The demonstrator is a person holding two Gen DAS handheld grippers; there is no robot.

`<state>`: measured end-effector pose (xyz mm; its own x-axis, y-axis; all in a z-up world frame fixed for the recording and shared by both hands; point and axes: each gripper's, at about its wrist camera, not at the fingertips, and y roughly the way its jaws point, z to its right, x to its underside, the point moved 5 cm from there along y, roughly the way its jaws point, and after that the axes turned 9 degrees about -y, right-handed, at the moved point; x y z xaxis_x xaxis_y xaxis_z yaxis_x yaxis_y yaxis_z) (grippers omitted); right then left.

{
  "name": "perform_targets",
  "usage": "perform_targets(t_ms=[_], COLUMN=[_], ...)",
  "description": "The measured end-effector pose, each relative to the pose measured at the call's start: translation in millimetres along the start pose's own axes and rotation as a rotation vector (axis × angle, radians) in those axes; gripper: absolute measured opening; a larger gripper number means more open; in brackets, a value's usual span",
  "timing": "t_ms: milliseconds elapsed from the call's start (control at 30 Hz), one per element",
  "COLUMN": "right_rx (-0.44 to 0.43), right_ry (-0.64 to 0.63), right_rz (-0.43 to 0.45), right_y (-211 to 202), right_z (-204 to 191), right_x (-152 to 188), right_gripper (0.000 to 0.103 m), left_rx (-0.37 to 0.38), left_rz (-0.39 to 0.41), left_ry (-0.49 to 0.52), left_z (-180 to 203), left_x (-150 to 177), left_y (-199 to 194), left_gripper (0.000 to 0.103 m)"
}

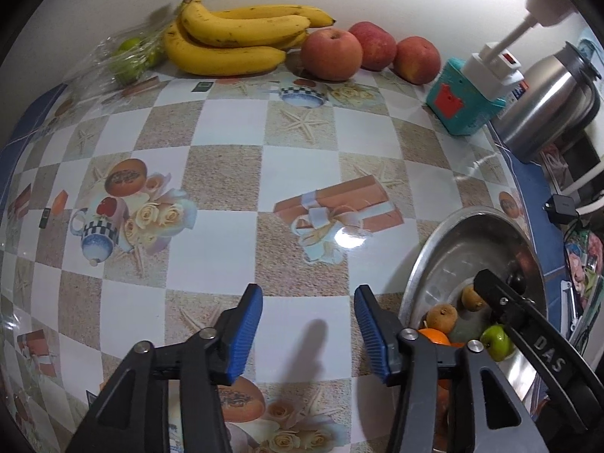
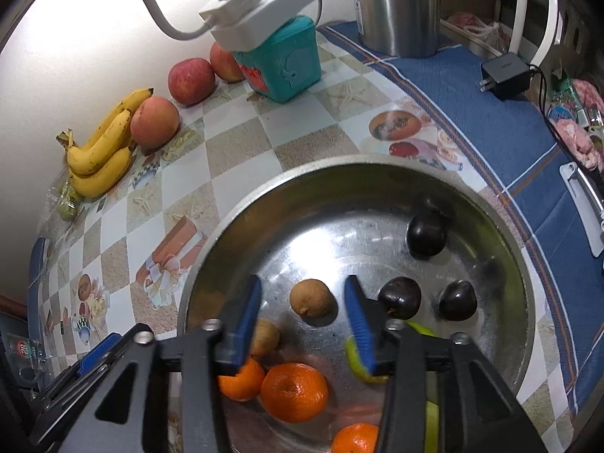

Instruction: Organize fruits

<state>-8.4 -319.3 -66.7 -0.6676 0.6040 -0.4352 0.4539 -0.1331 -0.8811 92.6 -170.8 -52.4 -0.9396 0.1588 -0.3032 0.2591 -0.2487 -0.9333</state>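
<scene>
Fruit lies in two groups on a counter covered with a glossy checked cloth printed with cups, roses and gift boxes.

Along the back wall, seen from the left wrist, a clear bag of green fruit sits at far left, touching a bunch of yellow, brown-flecked bananas. The bananas lie on their sides, long axis running along the wall, stems up at the left and tips toward the right. Just beside the tips stand three red-orange apples in a row, the nearest showing its stem dimple upward. Right of them are a teal box topped by a white power strip, then a steel kettle.

The left claw hangs over bare cloth, its blue pads standing apart with nothing between them.

At right, a round steel bowl holds the rest: two brown kiwis, one with its long axis lying roughly level across the frame and a second partly hidden by a pad; three oranges near the front rim; a green apple mostly behind the other pad; and three dark plums toward the bowl's right side.

The right claw hangs over the bowl, its pads apart and gripping nothing, the kiwi visible in the gap beyond them.
</scene>
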Motion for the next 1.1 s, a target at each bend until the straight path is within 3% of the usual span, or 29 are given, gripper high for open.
perform_targets(t_ms=[100, 167, 233, 433, 500, 733, 800, 833, 1100], right_rx=[0.008, 0.009, 0.011, 0.012, 0.012, 0.014, 0.011, 0.009, 0.008], right_ry=[-0.006, -0.009, -0.013, -0.028, -0.028, -0.033, -0.034, -0.033, -0.045], right_rz=[0.008, 0.01, 0.014, 0.019, 0.017, 0.026, 0.029, 0.031, 0.038], right_y=[-0.8, -0.2, 0.7, 1.9, 2.9, 2.7, 3.2, 3.2, 1.7], right_z=[0.3, 0.9, 0.4, -1.6, -1.5, -1.9, -2.6, -3.1, -8.1], right_x=[-1.2, -1.7, -1.8, -1.6, -1.1, -1.4, -1.4, -1.2, -1.0], right_gripper=[0.055, 0.062, 0.075, 0.078, 0.085, 0.087, 0.1, 0.101, 0.101], left_rx=[-0.011, -0.025, -0.042, -0.08, -0.094, -0.149, -0.154, -0.161, -0.184], left_rz=[0.001, 0.003, 0.005, 0.011, 0.017, 0.051, 0.066, 0.073, 0.11], left_ry=[-0.021, -0.038, -0.05, -0.082, -0.095, -0.136, -0.143, -0.145, -0.131], left_z=[-5.6, -9.6, -13.7, -25.6, -29.8, -46.2, -50.3, -51.6, -53.7], left_x=[-2.0, -3.1, -4.1, -6.7, -8.4, -15.1, -17.4, -18.3, -21.3], left_y=[1.0, 1.8, 2.5, 4.3, 4.4, 1.9, 0.7, -0.3, -5.9], left_gripper=[0.06, 0.075, 0.083, 0.1, 0.102, 0.103, 0.103, 0.103, 0.103])
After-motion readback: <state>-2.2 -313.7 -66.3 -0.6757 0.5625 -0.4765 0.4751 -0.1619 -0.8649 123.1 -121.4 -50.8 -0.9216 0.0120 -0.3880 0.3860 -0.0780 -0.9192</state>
